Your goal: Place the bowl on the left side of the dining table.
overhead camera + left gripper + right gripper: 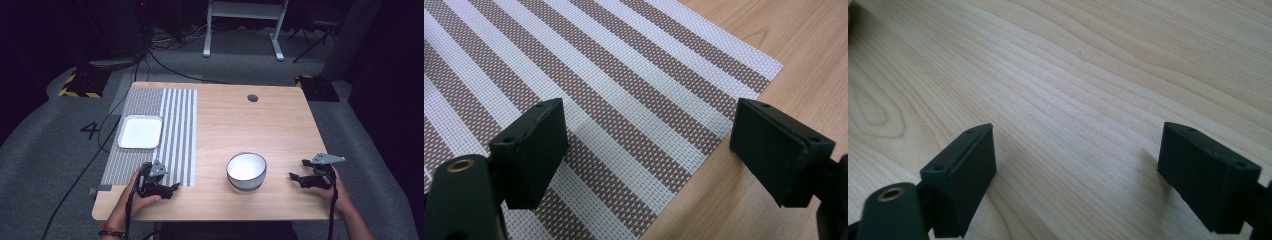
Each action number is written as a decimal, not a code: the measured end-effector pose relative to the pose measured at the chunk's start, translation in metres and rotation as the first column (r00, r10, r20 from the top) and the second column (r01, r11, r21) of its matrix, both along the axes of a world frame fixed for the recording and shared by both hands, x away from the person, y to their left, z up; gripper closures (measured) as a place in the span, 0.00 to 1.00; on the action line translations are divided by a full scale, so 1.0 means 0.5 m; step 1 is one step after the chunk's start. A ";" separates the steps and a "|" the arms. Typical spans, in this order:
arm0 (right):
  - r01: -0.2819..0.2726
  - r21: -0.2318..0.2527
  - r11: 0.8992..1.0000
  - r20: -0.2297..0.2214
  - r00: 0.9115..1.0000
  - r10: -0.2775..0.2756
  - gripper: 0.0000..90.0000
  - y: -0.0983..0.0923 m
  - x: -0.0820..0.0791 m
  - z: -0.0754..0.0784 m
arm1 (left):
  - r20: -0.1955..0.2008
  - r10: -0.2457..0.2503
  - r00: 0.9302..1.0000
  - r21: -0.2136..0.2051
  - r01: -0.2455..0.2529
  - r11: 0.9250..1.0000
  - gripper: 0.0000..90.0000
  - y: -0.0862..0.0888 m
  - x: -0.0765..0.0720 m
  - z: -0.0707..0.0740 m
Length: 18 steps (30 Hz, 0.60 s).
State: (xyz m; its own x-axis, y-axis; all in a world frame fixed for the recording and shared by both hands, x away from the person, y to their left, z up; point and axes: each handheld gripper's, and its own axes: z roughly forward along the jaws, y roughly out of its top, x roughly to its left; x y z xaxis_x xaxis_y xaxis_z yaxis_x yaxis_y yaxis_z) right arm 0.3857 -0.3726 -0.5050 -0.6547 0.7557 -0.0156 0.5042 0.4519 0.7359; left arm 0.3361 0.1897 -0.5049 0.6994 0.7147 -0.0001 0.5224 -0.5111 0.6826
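**Both grippers wide open, holding nothing**

While the left gripper (172, 187) rests at the near corner of the striped mat (624, 100), the right gripper (296, 176) sits on bare table (1073, 75). A white bowl (246, 171) stands between them; a white tray (140, 132) lies on the mat.

Wooden table (280, 125) brightly lit from above, surrounding room dim and near black, soft shadows beside the bowl (246, 171), gripper views sharp, jaws slightly soft up close
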 end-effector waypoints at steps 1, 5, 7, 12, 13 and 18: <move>0.000 0.000 1.000 0.000 1.000 0.000 0.17 0.000 0.000 0.000 | 0.000 0.000 1.000 0.000 0.000 1.000 0.17 0.000 0.000 0.000; 0.000 0.000 1.000 0.000 1.000 0.000 0.17 0.000 0.000 0.000 | -0.015 0.000 1.000 -0.009 0.000 1.000 0.17 0.000 -0.002 -0.001; 0.000 0.000 1.000 0.000 1.000 0.000 0.17 0.000 0.000 0.000 | -0.020 0.005 1.000 -0.012 -0.006 1.000 0.17 0.000 -0.004 -0.001; 0.000 0.000 1.000 0.000 1.000 0.000 0.17 0.000 0.000 0.000 | -0.013 -0.001 1.000 -0.006 0.001 1.000 0.17 0.003 -0.007 0.000; 0.000 -0.002 1.000 0.000 1.000 0.000 0.17 0.000 0.000 0.000 | 0.001 -0.004 1.000 0.004 0.004 1.000 0.17 0.004 -0.007 0.001; -0.002 -0.001 1.000 -0.001 1.000 0.002 0.17 0.000 0.000 0.000 | -0.026 0.000 1.000 0.010 0.001 1.000 0.18 0.002 -0.010 0.004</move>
State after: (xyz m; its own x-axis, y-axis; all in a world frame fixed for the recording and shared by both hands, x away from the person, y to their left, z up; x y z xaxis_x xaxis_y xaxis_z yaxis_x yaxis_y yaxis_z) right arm 0.3858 -0.3728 -0.5049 -0.6562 0.7544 -0.0158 0.5040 0.4537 0.7350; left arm 0.3312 0.1905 -0.5027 0.6995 0.7145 -0.0112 0.5400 -0.5183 0.6632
